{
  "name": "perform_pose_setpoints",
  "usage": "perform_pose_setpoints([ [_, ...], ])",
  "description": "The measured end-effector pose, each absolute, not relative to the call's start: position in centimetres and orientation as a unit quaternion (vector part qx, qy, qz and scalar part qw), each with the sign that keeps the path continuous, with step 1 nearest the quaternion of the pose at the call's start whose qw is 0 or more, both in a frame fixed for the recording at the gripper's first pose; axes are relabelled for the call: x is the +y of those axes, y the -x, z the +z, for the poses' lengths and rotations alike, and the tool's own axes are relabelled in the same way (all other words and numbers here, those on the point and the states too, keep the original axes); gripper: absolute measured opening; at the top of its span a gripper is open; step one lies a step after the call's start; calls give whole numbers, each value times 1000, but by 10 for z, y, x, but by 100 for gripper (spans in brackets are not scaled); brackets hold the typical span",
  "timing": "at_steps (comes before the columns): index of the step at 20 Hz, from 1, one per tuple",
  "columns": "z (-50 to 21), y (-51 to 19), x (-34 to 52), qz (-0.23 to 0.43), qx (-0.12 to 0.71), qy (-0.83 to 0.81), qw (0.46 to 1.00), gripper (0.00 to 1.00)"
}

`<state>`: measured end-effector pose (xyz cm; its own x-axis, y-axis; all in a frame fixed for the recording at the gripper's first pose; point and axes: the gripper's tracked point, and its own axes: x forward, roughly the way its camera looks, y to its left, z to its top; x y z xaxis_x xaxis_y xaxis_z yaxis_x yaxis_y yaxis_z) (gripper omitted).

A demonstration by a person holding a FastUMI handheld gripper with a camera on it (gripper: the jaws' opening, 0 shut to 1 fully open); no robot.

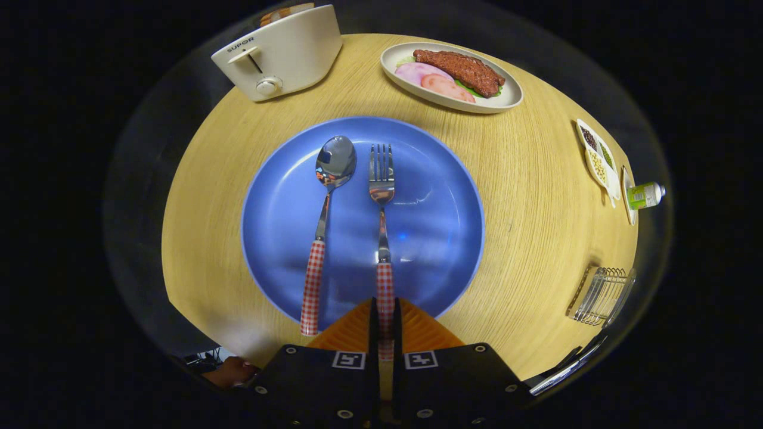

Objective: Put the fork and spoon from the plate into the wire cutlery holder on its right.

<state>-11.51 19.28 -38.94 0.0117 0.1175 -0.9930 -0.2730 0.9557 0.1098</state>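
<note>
A blue round plate [441,238] lies on the wooden table just ahead of my fingers. On it a spoon [325,205] and a fork [381,196] lie side by side, both with red-and-white checked handles, the spoon to the left. My gripper [385,319] is shut on the fork's handle end, both fingers pressing its sides. The fork still rests flat on the plate. The wire cutlery holder [601,295] stands on the table to the right of the plate, near the table's edge.
A cream toaster [280,50] stands beyond the plate on the left. A white oval dish [511,98] with meat and ham slices sits beyond on the right. A small divided dish [598,159] and a green-labelled bottle [645,195] lie at the right edge. A hand [232,372] shows low on the left.
</note>
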Motion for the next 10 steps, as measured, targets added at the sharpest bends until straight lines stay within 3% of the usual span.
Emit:
perform_pose_setpoints([
  [10, -320, 119, 68, 75, 679, 25, 730, 9],
])
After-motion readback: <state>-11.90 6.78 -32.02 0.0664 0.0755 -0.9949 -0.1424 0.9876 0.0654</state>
